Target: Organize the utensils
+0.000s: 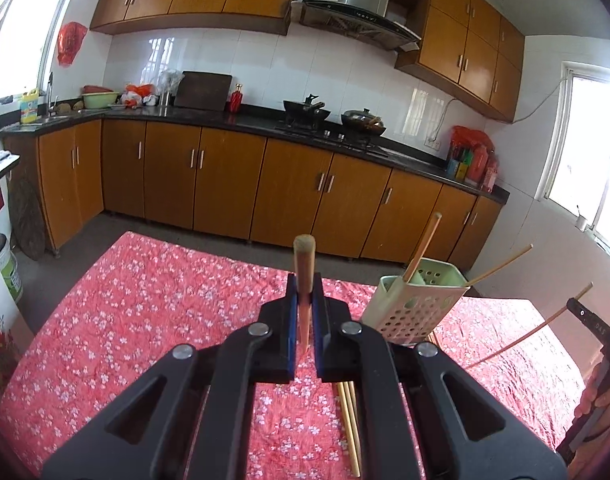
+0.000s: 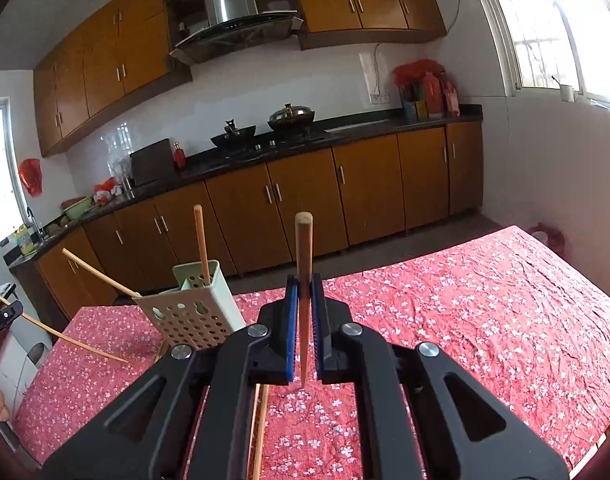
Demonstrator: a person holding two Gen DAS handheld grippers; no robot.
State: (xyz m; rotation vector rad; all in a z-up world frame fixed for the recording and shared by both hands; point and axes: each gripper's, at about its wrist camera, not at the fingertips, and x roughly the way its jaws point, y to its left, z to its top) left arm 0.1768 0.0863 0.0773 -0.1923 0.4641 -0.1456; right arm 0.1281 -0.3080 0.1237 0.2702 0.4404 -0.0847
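My left gripper (image 1: 304,290) is shut on a wooden chopstick (image 1: 303,264) that points forward above the red floral tablecloth (image 1: 145,300). My right gripper (image 2: 304,286) is shut on another wooden chopstick (image 2: 303,260). A pale green perforated utensil holder (image 1: 415,304) stands on the table between the grippers and holds chopsticks (image 1: 423,246); it also shows in the right wrist view (image 2: 193,308) with a chopstick (image 2: 201,240) upright in it. More chopsticks (image 1: 351,424) lie on the cloth under my left gripper, and others (image 2: 259,428) under my right.
Thin bamboo sticks (image 1: 501,268) slant out beside the holder. The other gripper's edge (image 1: 593,324) shows at far right. Kitchen cabinets (image 1: 225,184) and a counter with a stove and woks (image 1: 325,114) run behind the table. A white bucket (image 1: 9,268) stands on the floor at left.
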